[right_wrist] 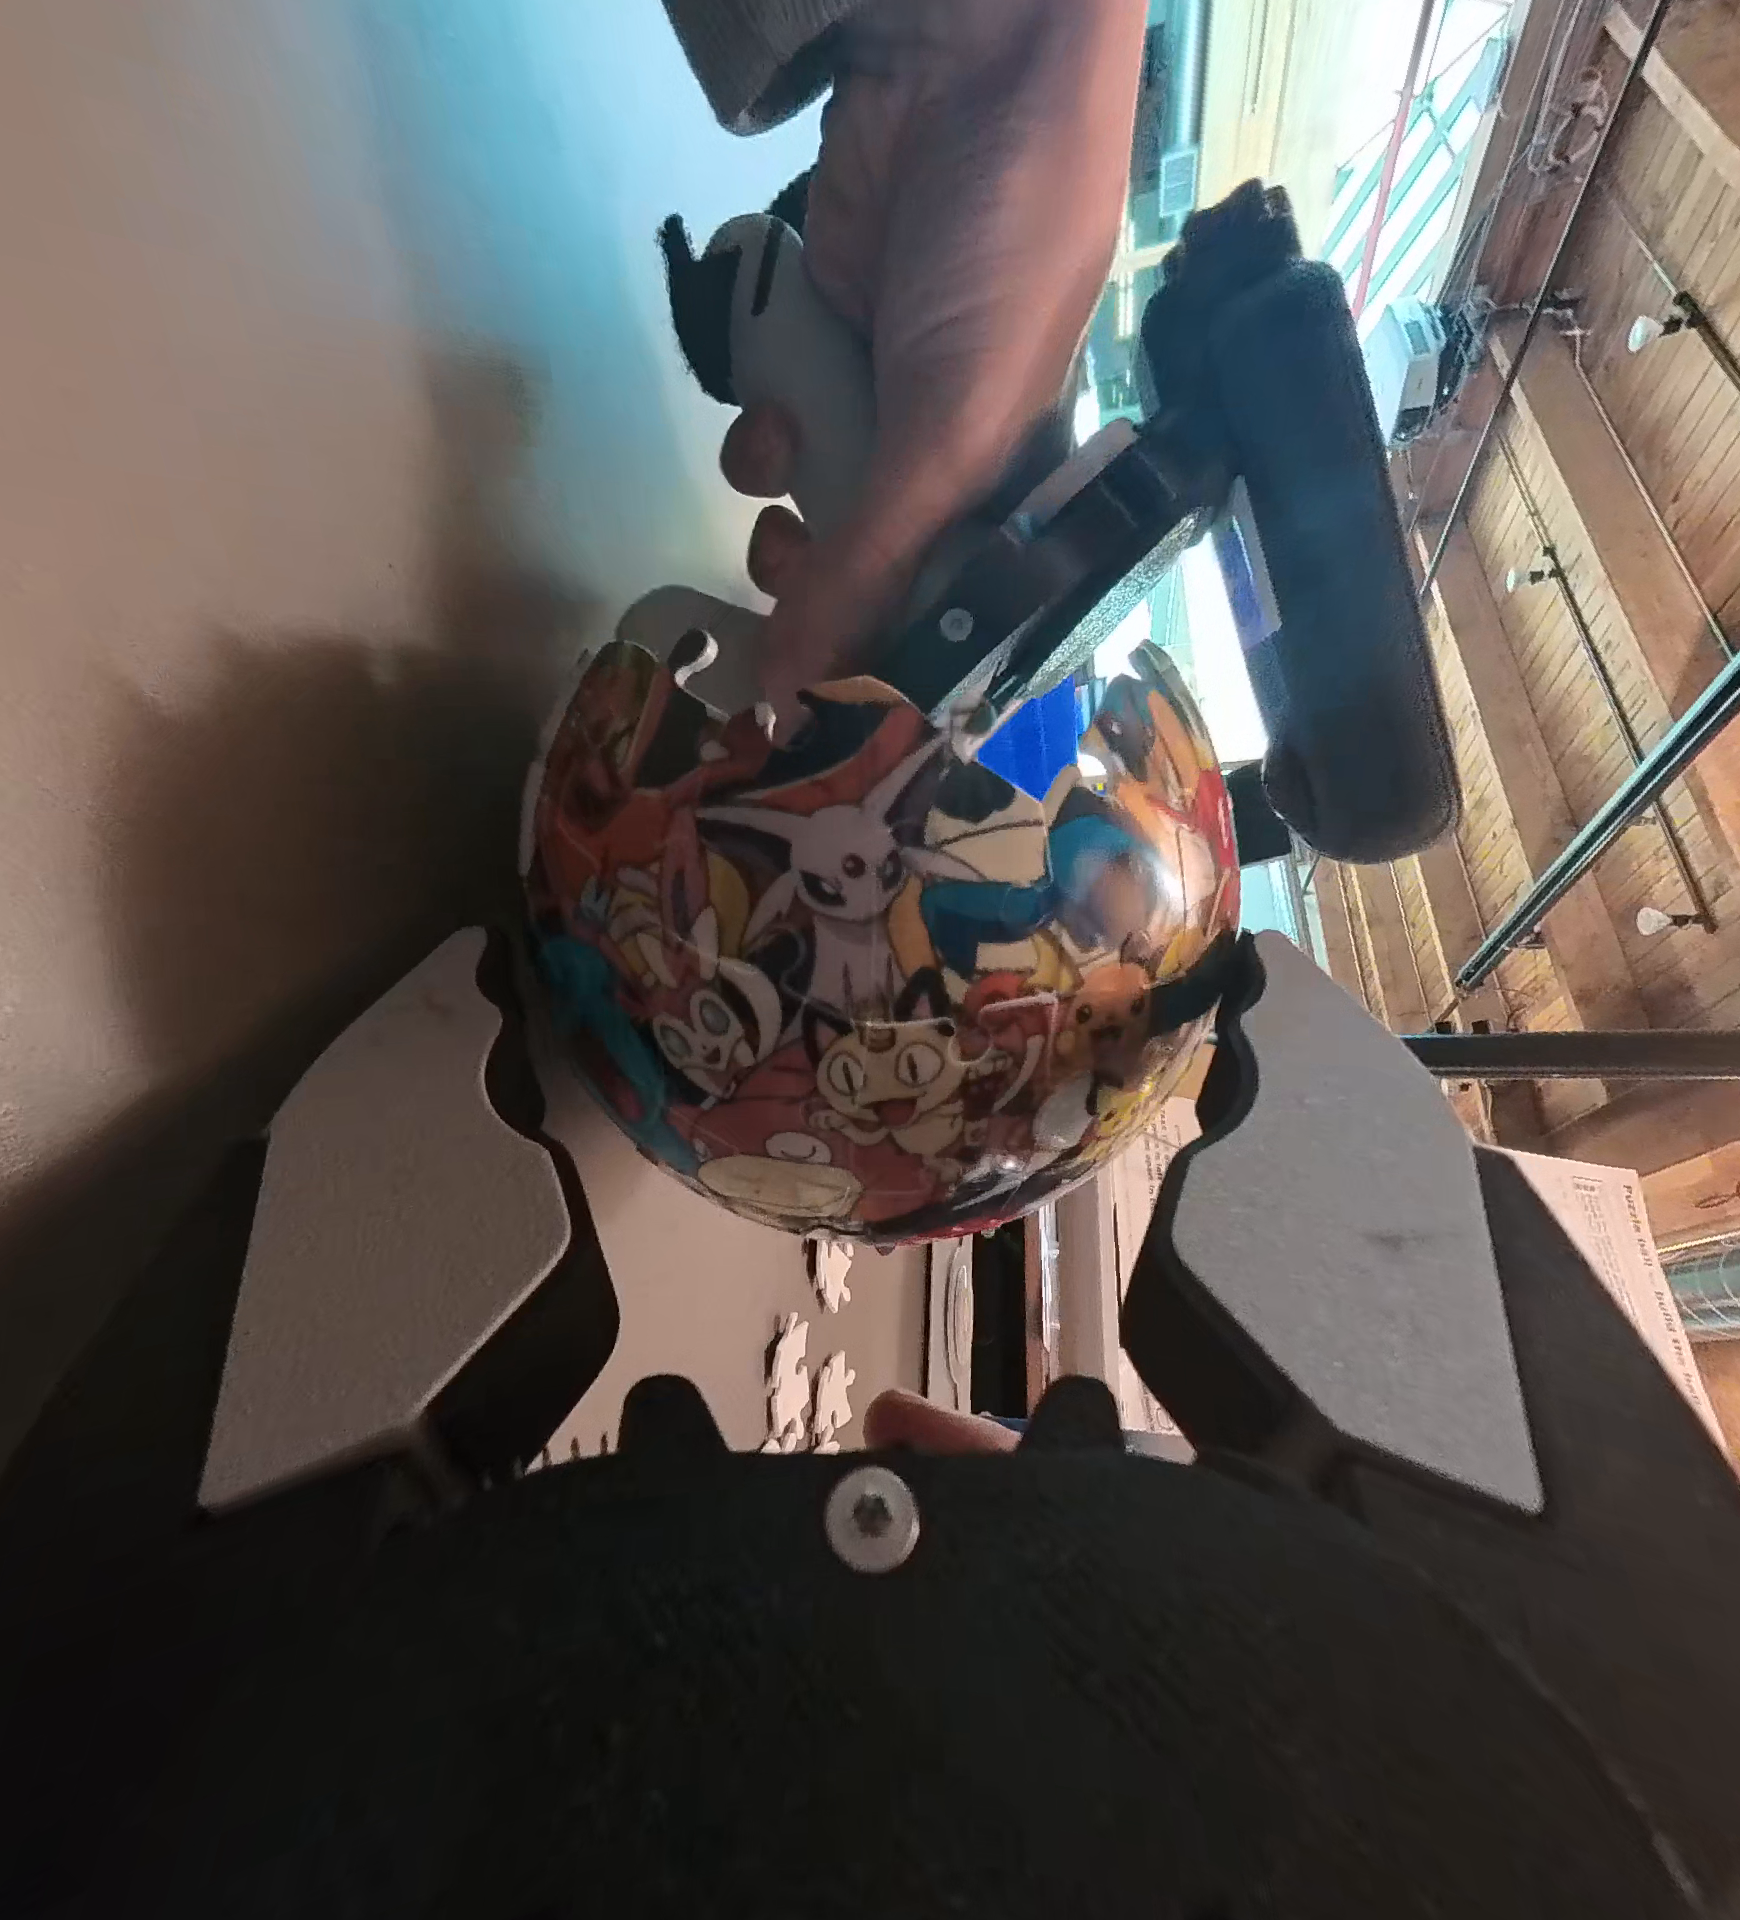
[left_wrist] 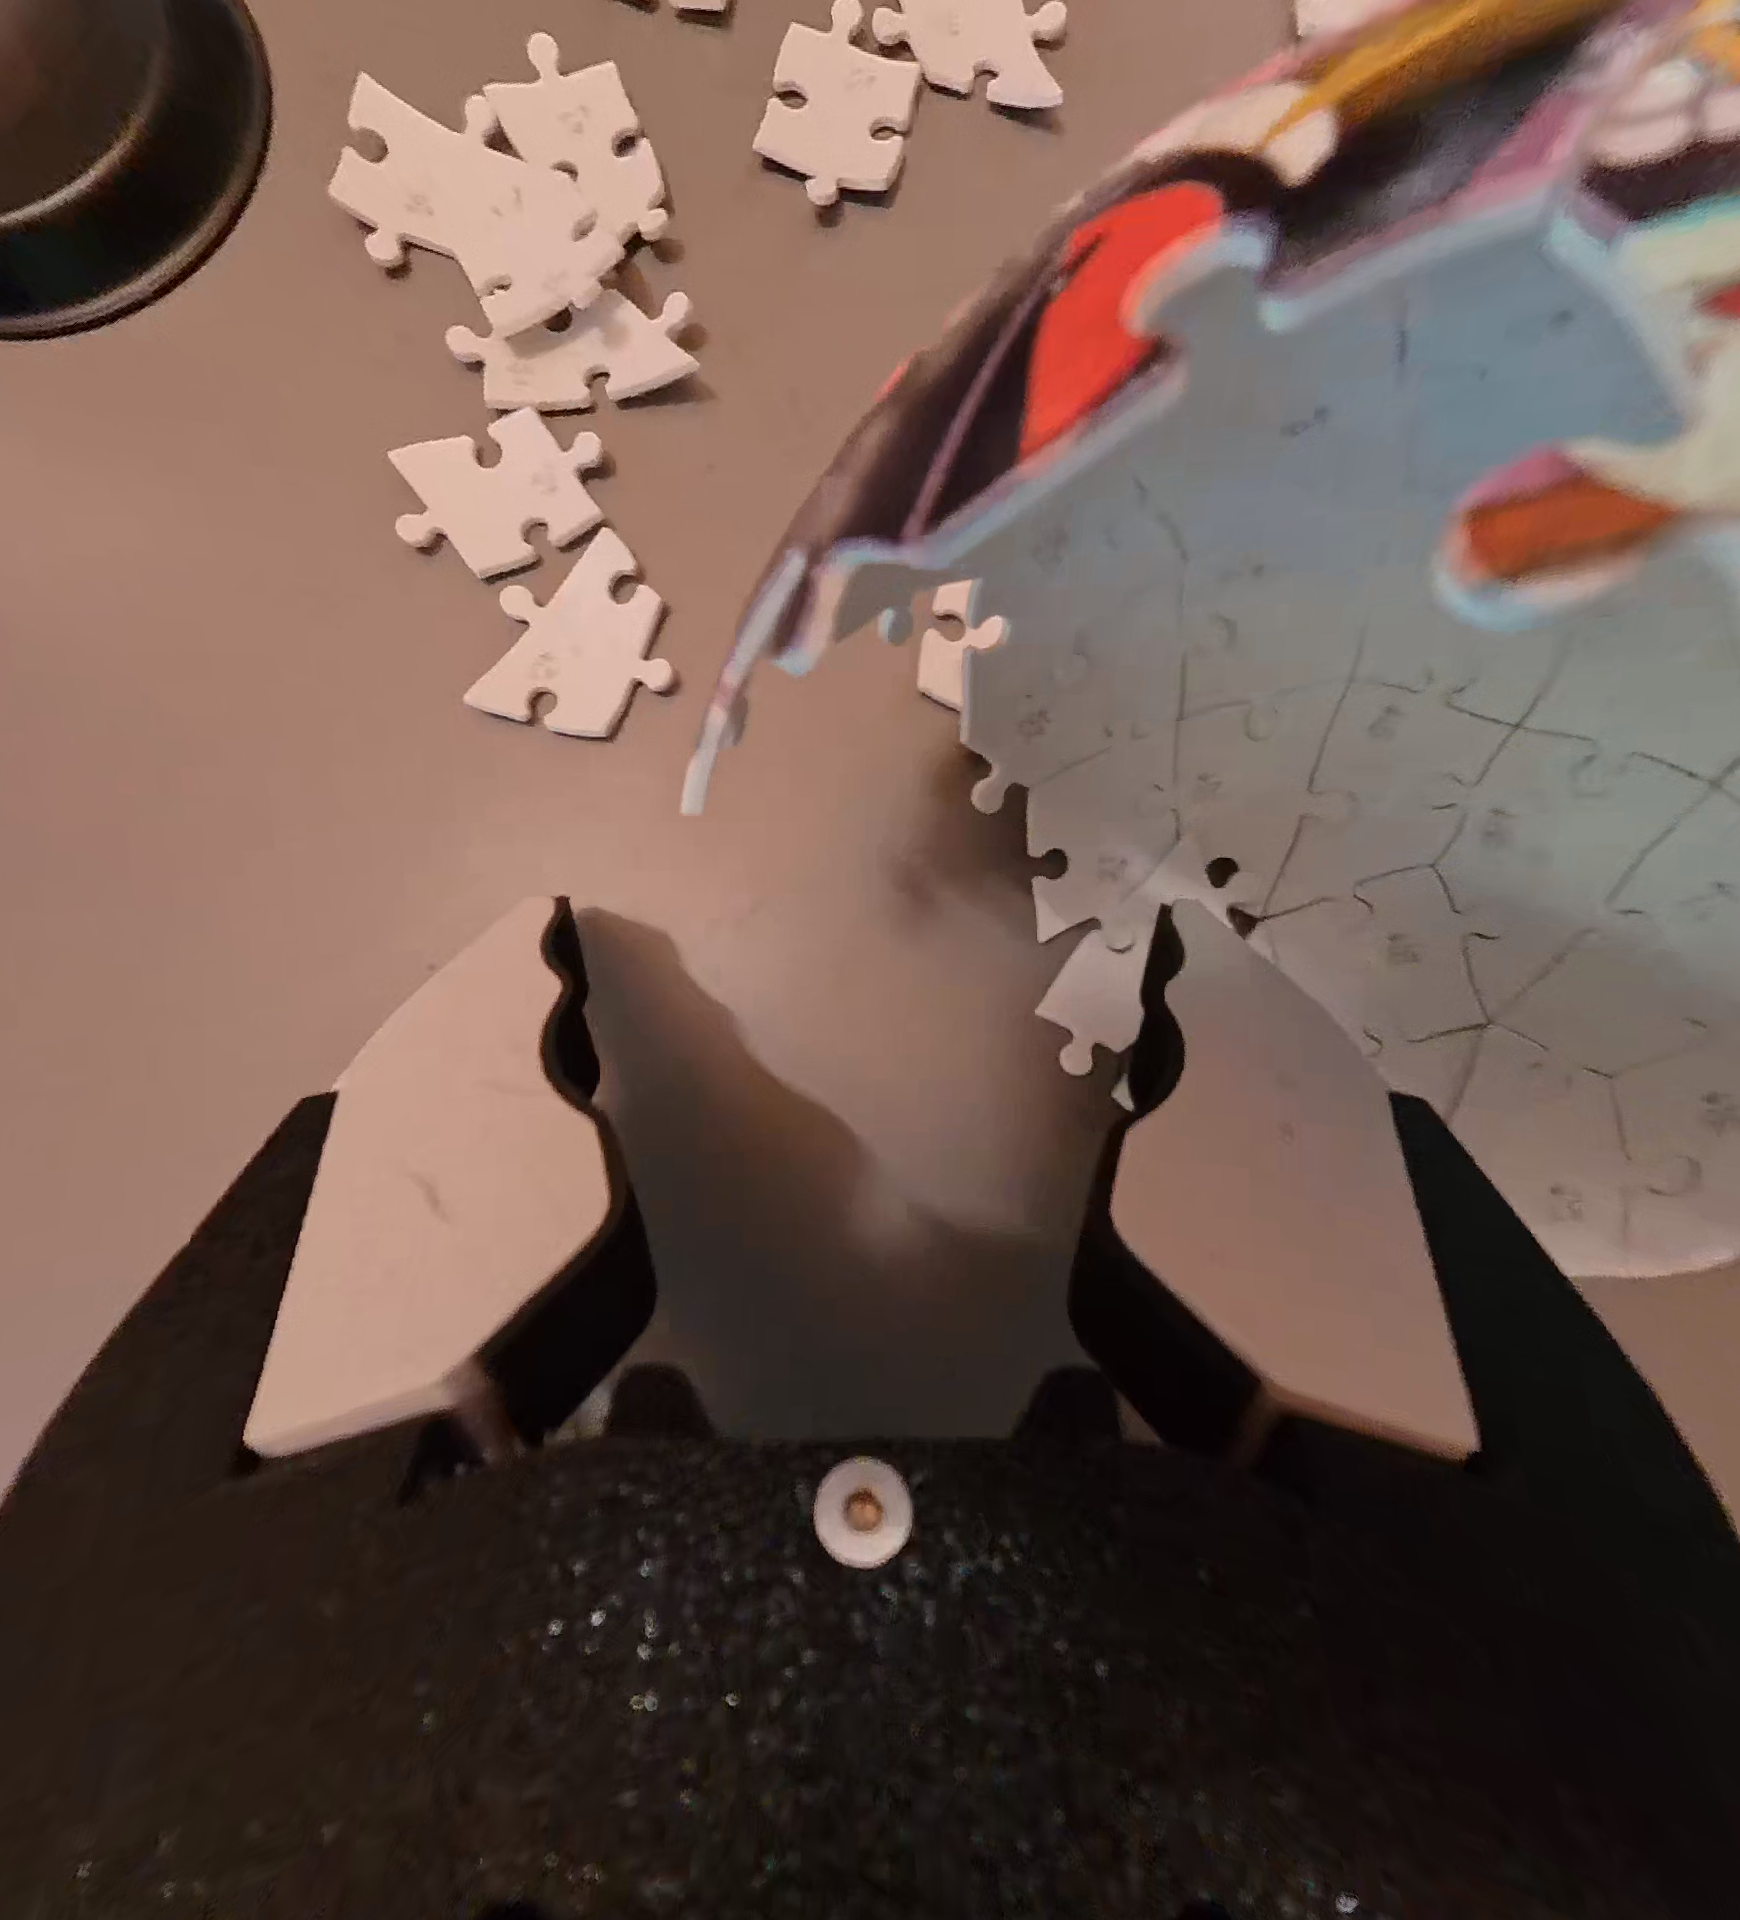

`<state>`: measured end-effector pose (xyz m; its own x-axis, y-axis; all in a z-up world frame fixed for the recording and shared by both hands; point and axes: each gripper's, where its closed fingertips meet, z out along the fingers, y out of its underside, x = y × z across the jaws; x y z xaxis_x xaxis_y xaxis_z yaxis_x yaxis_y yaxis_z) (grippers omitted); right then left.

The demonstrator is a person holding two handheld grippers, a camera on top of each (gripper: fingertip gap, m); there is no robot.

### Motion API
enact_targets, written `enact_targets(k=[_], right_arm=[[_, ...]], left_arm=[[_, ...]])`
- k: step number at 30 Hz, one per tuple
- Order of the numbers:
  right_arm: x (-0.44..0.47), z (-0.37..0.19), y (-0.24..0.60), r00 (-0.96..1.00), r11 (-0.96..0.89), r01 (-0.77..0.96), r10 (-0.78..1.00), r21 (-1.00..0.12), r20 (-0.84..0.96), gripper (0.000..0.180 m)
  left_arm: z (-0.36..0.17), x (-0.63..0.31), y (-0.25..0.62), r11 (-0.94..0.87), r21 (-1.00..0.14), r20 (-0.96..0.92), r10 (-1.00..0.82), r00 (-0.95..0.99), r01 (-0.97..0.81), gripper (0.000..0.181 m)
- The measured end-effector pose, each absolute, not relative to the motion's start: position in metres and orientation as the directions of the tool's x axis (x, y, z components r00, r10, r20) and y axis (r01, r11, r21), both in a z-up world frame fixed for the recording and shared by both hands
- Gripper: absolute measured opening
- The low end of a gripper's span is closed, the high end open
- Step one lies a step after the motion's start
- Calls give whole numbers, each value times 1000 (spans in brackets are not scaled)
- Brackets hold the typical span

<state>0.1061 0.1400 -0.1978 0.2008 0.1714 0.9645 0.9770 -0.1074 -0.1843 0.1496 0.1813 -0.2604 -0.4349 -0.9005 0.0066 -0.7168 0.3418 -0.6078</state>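
The partly built puzzle ball [right_wrist: 876, 935], a glossy hollow sphere printed with cartoon creatures, sat between the right gripper [right_wrist: 866, 966]'s two fingers, whose dark pads pressed its opposite sides, so those jaws were clamped on it. In the left wrist view the same ball [left_wrist: 1417, 779] showed its pale, numbered inside through a ragged gap in the shell, filling the area ahead and to the right of the left gripper [left_wrist: 861, 920]; its top and right parts ran out of frame and were blurred. The left jaws stood spread apart with nothing between them, the right fingertip just beside, perhaps touching, a pale puzzle piece [left_wrist: 1100, 992] at the broken edge; contact was hard to judge. Ahead and left of those jaws, loose white pieces [left_wrist: 523, 343] lay face down on the grey-brown tabletop [left_wrist: 170, 727], some overlapping. Farther left, a dark round object [left_wrist: 66, 156] was cut off by the corner. Beyond the ball in the right view, a person's hand [right_wrist: 949, 343] gripped the other tool's handle.
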Motion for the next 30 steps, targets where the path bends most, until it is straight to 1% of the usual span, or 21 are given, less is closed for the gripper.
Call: enact_targets(k=[5, 10, 13, 15, 16, 19, 21, 23, 26, 28, 30], right_arm=[[105, -198, 142, 206, -107, 976, 167, -190, 964, 125], [103, -197, 143, 198, -109, 977, 159, -182, 967, 125], [102, -197, 143, 195, -109, 978, 153, -179, 969, 125], [102, -197, 142, 188, -108, 979, 152, -173, 970, 124], [103, -197, 141, 187, -109, 979, 152, -171, 971, 124], [104, -197, 140, 186, -111, 979, 153, -171, 971, 124], [105, -197, 140, 185, -112, 979, 153, -169, 971, 123], [105, -197, 140, 185, -109, 979, 154, -169, 971, 123], [104, -197, 140, 188, -106, 979, 155, -173, 970, 123], [106, -197, 140, 192, -110, 978, 154, -176, 969, 123], [107, -197, 141, 195, -114, 977, 152, -179, 969, 123]], left_arm=[[-262, 147, 178, 326, -593, 32, -904, -425, -737, 99], [-262, 145, 180, 256, -561, 38, -942, -334, -787, 101], [-262, 142, 185, 222, -561, 30, -957, -287, -798, 100], [-257, 139, 194, 202, -582, 27, -963, -266, -788, 100], [-252, 137, 197, 181, -603, 50, -963, -264, -777, 95], [-234, 134, 196, 124, -698, 158, -934, -321, -705, 67], [-226, 128, 187, 132, -749, 212, -881, -423, -649, 47], [-222, 124, 178, 170, -789, 223, -816, -533, -591, 28], [-230, 121, 174, 321, -777, 147, -743, -652, -541, 18], [-242, 122, 177, 440, -733, 66, -712, -699, -518, 16], [-253, 126, 181, 487, -690, 44, -709, -703, -535, 16]])
